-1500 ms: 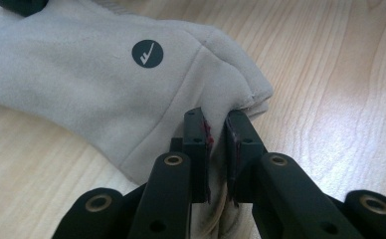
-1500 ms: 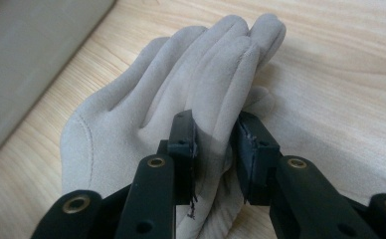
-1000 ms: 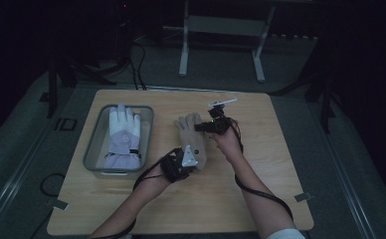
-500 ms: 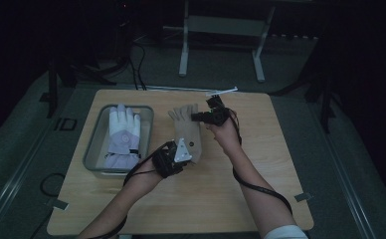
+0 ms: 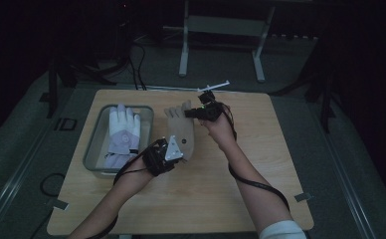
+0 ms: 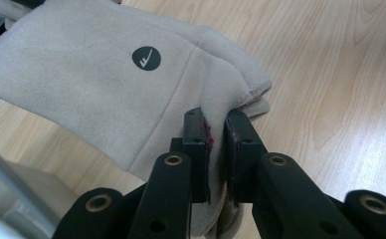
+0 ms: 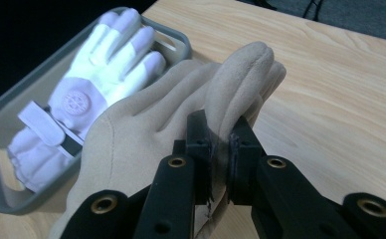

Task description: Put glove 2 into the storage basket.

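My left claw is clenched on the cuff of the tan glove, my right claw on a fingertip, so the glove hangs stretched above the counter. Beyond it, the grey tray already holds a white glove; I judge the tan one goes in next.

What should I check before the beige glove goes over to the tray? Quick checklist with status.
1. Left gripper shut on the beige glove at its cuff edge: ok.
2. Right gripper shut on a glove finger: ok; its jaws have just been closing on it.
3. Glove clear of the wooden table: cannot tell.
4. Grey tray within reach, beside the glove: ok.
5. Free room in the tray: not ok, a white glove lies in it.
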The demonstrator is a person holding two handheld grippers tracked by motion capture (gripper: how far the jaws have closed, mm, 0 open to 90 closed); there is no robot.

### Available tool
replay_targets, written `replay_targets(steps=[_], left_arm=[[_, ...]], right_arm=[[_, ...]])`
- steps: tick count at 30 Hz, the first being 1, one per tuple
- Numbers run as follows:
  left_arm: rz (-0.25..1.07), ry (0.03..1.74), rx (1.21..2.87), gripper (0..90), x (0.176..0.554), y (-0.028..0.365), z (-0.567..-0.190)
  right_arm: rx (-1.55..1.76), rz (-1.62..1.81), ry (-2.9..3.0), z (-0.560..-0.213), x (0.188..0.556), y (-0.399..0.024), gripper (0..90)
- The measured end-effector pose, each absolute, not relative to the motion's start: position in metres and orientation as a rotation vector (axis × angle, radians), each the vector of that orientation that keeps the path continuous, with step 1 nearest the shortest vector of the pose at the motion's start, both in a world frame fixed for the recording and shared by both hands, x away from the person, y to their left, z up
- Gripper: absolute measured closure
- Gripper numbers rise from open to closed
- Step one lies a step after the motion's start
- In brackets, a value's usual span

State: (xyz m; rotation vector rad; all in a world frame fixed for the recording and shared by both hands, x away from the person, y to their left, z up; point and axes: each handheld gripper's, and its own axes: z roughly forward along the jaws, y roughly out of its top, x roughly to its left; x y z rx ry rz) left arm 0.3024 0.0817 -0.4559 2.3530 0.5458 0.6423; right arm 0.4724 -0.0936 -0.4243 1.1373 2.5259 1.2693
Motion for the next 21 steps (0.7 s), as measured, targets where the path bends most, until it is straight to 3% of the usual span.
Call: replay_targets(steps=[21], left_arm=[[0.781,0.709,2.336,81.8,0.276,0.160,-0.443]], right_arm=[[0.952,1.296,2.606,-0.401,0.470,0.005,82.8]])
